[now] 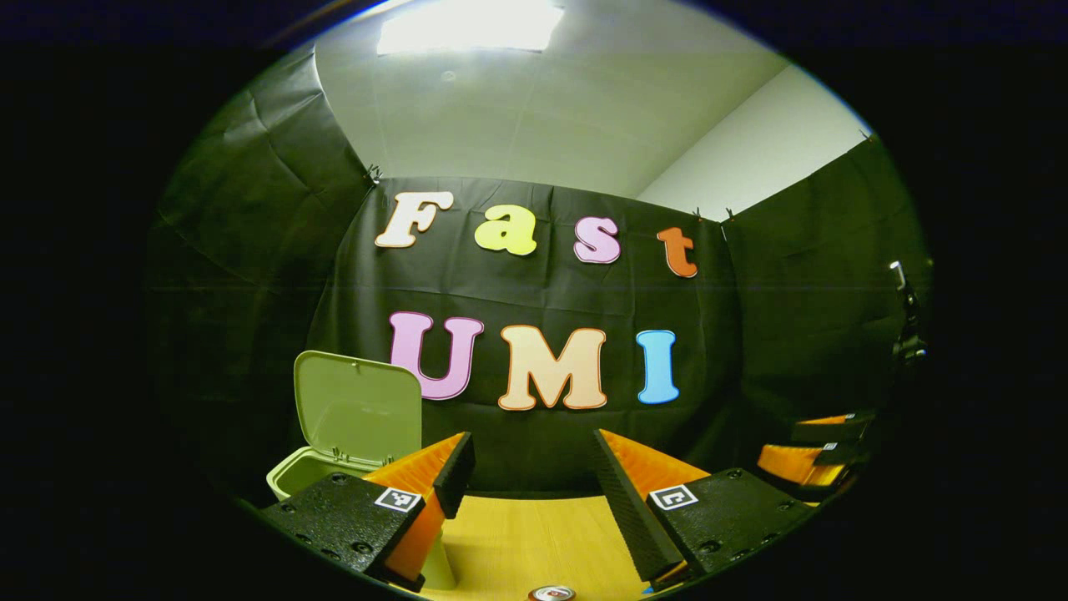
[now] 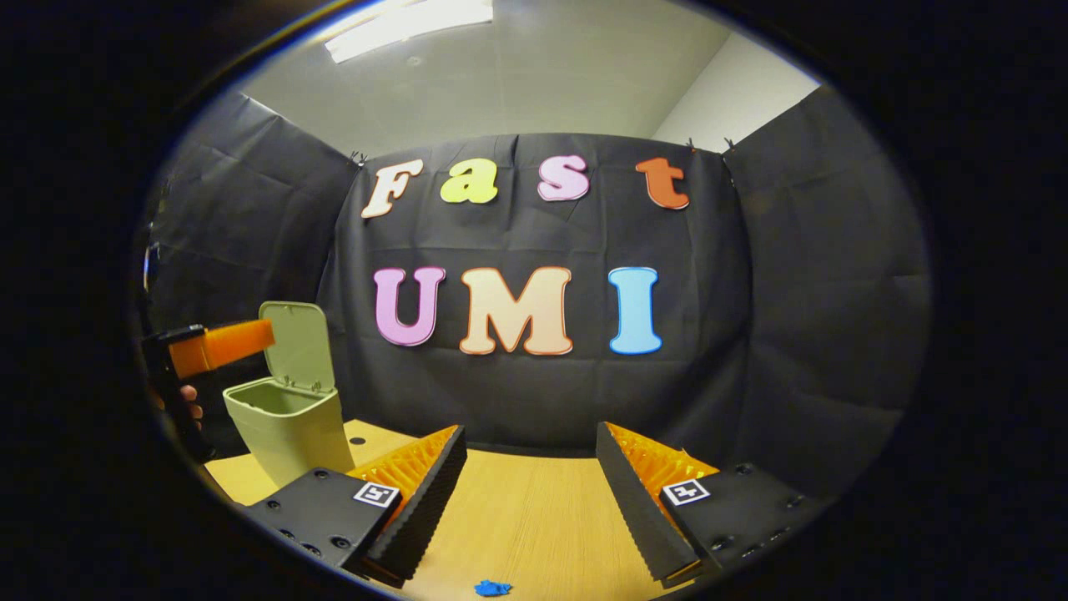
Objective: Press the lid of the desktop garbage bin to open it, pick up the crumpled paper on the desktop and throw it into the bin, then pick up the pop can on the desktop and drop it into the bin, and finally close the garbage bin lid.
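Above the wooden desktop (image 2: 534, 517), both grippers level, left gripper (image 1: 530, 480) fingers wide, right gripper (image 2: 527, 484) fingers wide, bin (image 2: 292, 421) lid (image 2: 296, 344) raised.

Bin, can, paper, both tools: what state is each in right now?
Bin lid: open, standing upright.
Bin: upright on the desktop.
Pop can: on the desktop, not gripped.
Crumpled paper: on the desktop, not gripped.
Left tool: open, holding nothing.
Right tool: open, holding nothing.

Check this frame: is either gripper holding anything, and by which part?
Nothing is held. The left gripper and right gripper both stand open over the table, with no object between their fingers.
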